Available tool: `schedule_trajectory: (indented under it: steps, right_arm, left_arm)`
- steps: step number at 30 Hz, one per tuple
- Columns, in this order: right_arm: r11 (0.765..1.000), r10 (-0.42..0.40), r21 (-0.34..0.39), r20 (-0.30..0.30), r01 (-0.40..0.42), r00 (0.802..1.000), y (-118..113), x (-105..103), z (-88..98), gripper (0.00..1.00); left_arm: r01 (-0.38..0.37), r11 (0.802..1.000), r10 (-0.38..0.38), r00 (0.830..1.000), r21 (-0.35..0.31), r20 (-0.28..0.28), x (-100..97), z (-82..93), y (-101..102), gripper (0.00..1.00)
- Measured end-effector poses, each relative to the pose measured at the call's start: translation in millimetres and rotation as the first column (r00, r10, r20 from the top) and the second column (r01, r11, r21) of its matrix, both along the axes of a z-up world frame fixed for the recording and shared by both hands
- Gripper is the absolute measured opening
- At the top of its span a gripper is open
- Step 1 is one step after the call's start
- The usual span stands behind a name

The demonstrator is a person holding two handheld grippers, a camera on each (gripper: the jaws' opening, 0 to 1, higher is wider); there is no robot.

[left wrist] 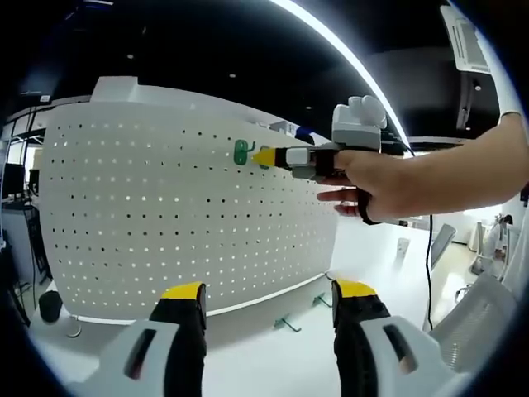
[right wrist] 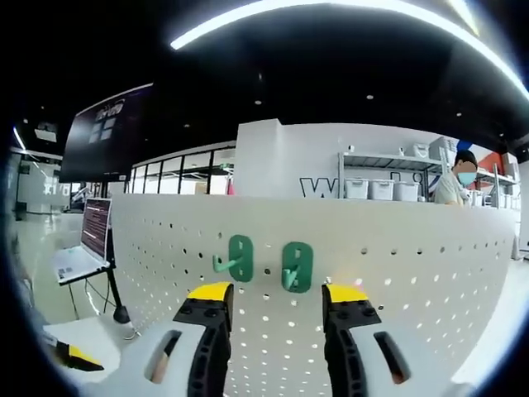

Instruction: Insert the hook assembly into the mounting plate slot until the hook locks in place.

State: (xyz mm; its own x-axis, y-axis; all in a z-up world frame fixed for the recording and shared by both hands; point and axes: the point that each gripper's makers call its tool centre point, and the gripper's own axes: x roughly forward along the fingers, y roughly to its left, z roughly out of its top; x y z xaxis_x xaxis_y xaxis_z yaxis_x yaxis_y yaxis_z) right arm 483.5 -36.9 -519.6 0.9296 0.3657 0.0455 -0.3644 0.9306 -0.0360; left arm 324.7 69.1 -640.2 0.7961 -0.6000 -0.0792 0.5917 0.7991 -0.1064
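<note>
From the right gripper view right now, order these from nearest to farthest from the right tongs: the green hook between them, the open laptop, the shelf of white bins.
1. Green hook, on the pegboard just ahead, between the right tongs.
2. Open laptop, off to the left on a stand, beyond the board's edge.
3. Shelf of white bins, far behind the board, upper right.

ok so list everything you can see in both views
pegboard: one, white, upright on the table
hooks on board: two, green, side by side at upper centre
hooks on table: at least two, green, at the pegboard's foot
table: one, white
laptop: one, open, on a stand at left
shelf bins: several, white, behind the board
person: one, in the background
left claw: jaws apart, empty
right claw: jaws apart at the hooks, held by a hand
</note>
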Motion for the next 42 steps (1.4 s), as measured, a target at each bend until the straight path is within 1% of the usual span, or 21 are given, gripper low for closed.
schedule_trajectory:
  steps: [1,2,5,7,9,13,17,19,20,22,26,27,28,30,32,36,42]
  right_arm:
    - [1.0,0.005,-0.001,0.005,-0.005,1.0,0.0,-0.7,0.2,0.41]
    - [0.999,0.036,0.003,0.019,-0.036,0.999,2.2,-3.7,0.5,0.41]
    - [0.995,0.092,0.039,0.023,-0.093,0.995,3.7,-8.9,-1.4,0.41]
    - [0.997,0.078,0.018,-0.001,-0.078,0.997,-0.7,-7.4,-7.4,0.42]
    - [0.996,0.084,0.04,-0.005,-0.084,0.996,-1.9,-7.0,-7.0,0.42]
    - [0.995,0.096,0.02,-0.001,-0.096,0.995,0.6,-8.7,-6.4,0.42]
    - [0.993,0.114,0.001,0.01,-0.114,0.993,-1.1,-15.3,-8.4,0.42]
    - [0.991,0.131,0.025,0.01,-0.131,0.991,-2.8,-19.8,-7.9,0.42]
    - [0.99,0.136,0.026,0.013,-0.136,0.991,-3.5,-21.5,-7.8,0.43]
    - [0.989,0.15,0.003,0.018,-0.15,0.988,-3.3,-26.4,-9.0,0.43]
    - [0.981,0.192,-0.008,0.032,-0.192,0.981,-0.4,-40.5,-10.3,0.44]
    - [0.978,0.209,-0.001,0.044,-0.209,0.977,1.5,-44.2,-9.0,0.45]
    - [0.976,0.217,-0.013,0.055,-0.217,0.975,2.1,-48.9,-9.9,0.46]
    - [0.973,0.229,-0.031,0.048,-0.228,0.972,3.3,-55.3,-15.0,0.46]
    - [0.971,0.24,-0.025,0.051,-0.239,0.969,3.6,-59.8,-17.3,0.47]
    - [0.968,0.251,-0.024,0.038,-0.251,0.967,1.9,-70.3,-27.9,0.47]
    - [0.967,0.256,-0.02,0.031,-0.256,0.966,-6.1,-84.6,-38.2,0.5]
  left_arm:
    - [0.0,1.0,0.0,1.0,0.0,-0.002,-0.1,-0.4,0.0,0.63]
    - [0.001,1.0,-0.001,1.0,0.001,-0.004,0.0,-0.8,0.1,0.63]
    - [-0.001,1.0,0.001,1.0,-0.003,-0.002,0.6,0.3,0.7,0.63]
    - [-0.001,1.0,0.001,1.0,-0.001,-0.003,0.8,-0.8,0.8,0.63]
    - [0.001,1.0,-0.001,1.0,-0.003,-0.004,0.6,-1.8,0.5,0.63]
    - [0.003,1.0,-0.003,1.0,-0.003,-0.006,0.1,-2.1,-0.3,0.63]
    - [0.003,1.0,-0.003,1.0,-0.008,-0.002,0.9,-0.3,0.3,0.64]
    - [0.004,1.0,-0.004,1.0,-0.013,-0.003,0.9,0.0,0.5,0.64]
    - [0.004,1.0,-0.004,1.0,-0.012,-0.003,0.8,-0.3,0.6,0.64]
    - [0.006,1.0,-0.006,1.0,-0.01,-0.002,0.1,-0.4,0.9,0.64]
    - [0.005,1.0,-0.005,1.0,-0.013,-0.003,-0.8,0.1,2.9,0.65]
    - [0.004,1.0,-0.004,1.0,-0.013,-0.002,-0.8,0.4,3.5,0.65]
    - [0.003,1.0,-0.003,1.0,-0.013,0.0,-0.9,1.4,4.2,0.65]
    - [0.001,1.0,-0.001,1.0,-0.012,0.004,-0.5,2.6,5.4,0.65]
    - [-0.002,1.0,0.002,1.0,-0.011,0.005,0.2,3.2,6.6,0.66]
    - [-0.004,1.0,0.004,1.0,-0.009,0.012,1.0,4.9,7.9,0.67]
    - [0.001,1.0,-0.001,1.0,-0.003,0.012,-0.2,4.6,7.8,0.67]
